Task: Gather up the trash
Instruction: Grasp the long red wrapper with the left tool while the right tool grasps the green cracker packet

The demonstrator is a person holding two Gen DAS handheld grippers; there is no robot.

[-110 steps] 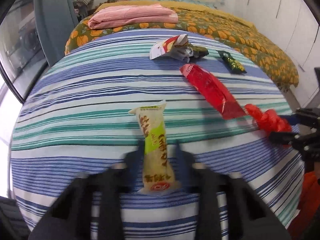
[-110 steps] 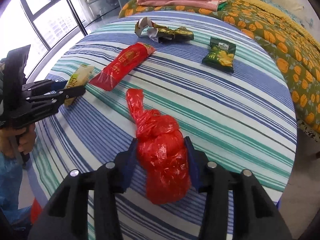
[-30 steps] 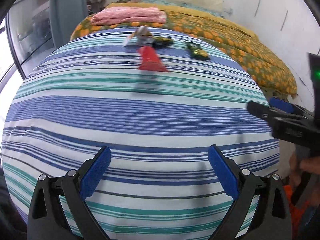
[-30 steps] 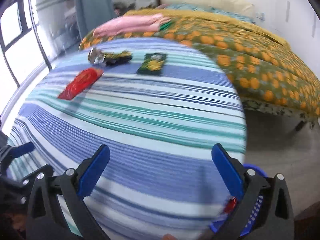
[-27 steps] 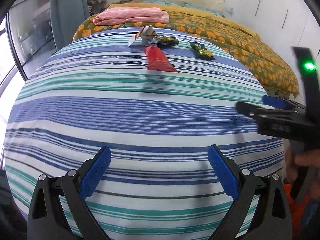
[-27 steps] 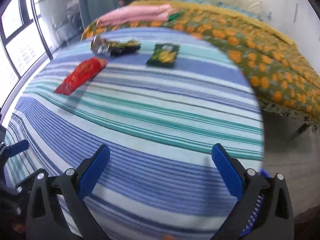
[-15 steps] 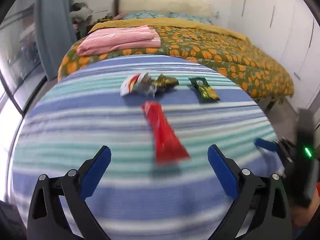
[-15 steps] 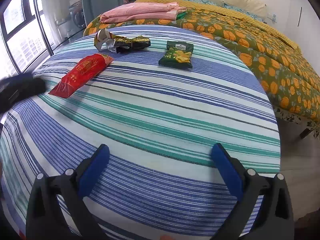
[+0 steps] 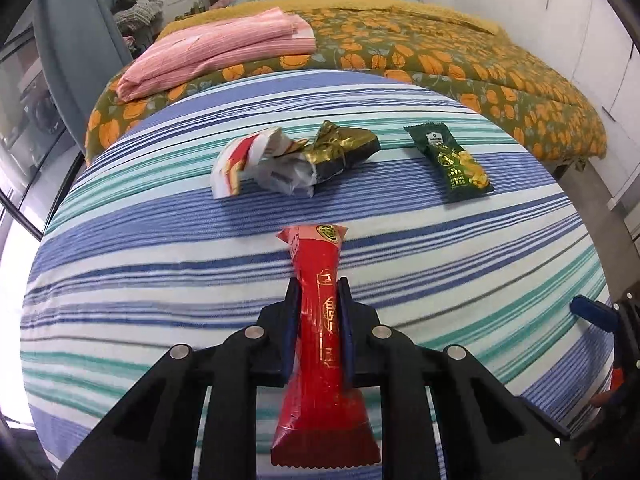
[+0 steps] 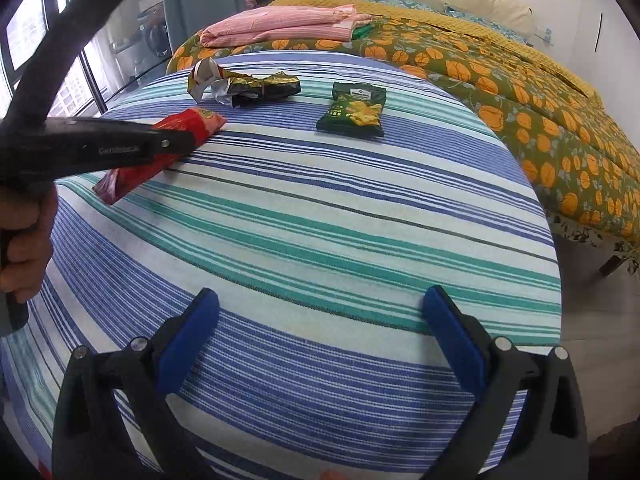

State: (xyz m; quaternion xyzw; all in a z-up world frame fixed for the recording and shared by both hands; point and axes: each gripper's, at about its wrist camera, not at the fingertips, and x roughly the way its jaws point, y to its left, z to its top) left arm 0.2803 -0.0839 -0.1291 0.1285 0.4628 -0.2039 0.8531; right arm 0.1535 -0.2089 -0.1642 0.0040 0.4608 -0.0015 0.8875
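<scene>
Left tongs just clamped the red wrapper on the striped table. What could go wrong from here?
1. The left tongs pinch the red wrapper across its narrow middle; both ends stick out free, so the slick film may slide out on lifting.
2. The crumpled wrappers lie just beyond the red one's far end; pushing forward could knock them.
3. The right tongs stand open over bare cloth, with the green packet far ahead, so reaching for it may cross the left tongs' way.

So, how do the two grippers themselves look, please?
Both are black plastic, with angular arms joined by round silver rivets. The right gripper has two blue padded fingers. The left gripper is built the same way, and the right wrist view shows small pale lettering along its side. No cables or sleeves are visible.
</scene>
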